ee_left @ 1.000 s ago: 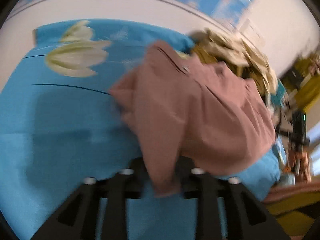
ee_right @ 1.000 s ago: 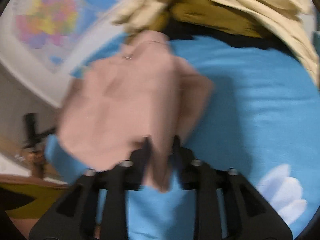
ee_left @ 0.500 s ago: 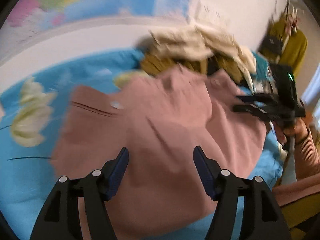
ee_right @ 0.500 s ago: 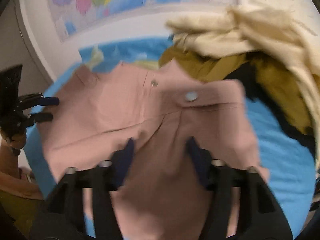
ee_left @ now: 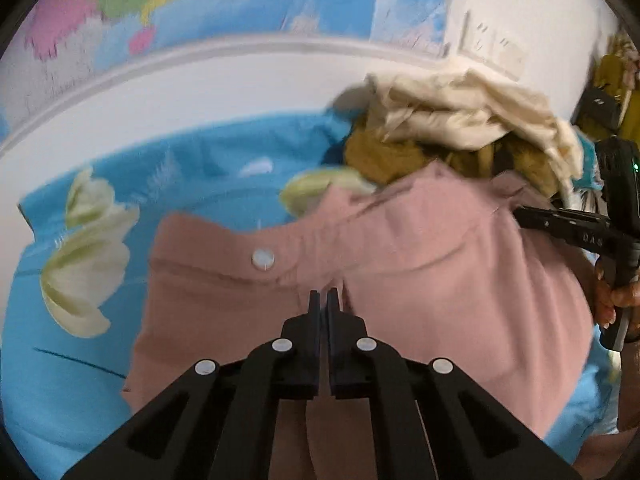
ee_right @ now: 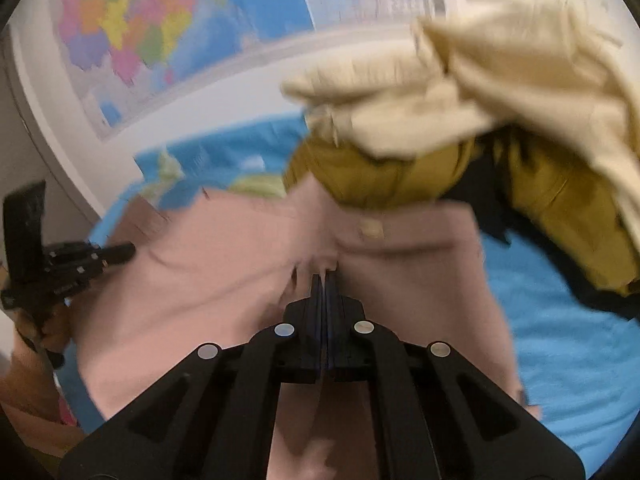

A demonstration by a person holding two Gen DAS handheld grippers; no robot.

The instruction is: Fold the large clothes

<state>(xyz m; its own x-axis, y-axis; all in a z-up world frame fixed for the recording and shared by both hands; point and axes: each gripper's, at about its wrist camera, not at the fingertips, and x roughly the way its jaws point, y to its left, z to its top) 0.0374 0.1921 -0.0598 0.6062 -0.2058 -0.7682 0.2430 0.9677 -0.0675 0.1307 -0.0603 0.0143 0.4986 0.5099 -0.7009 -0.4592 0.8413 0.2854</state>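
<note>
Two black handheld grippers, each with matching bodywork

The left gripper (ee_left: 324,298) had matte black angular arms with triangular cut-outs and four round silver screw heads in a row behind its dark-blue-edged fingers (ee_left: 314,312). The right gripper (ee_right: 325,280) looked the same; seen beside the left gripper, its side bore pale lettering, a small green light, and a hand (ee_left: 614,300) around its black handle.
</note>
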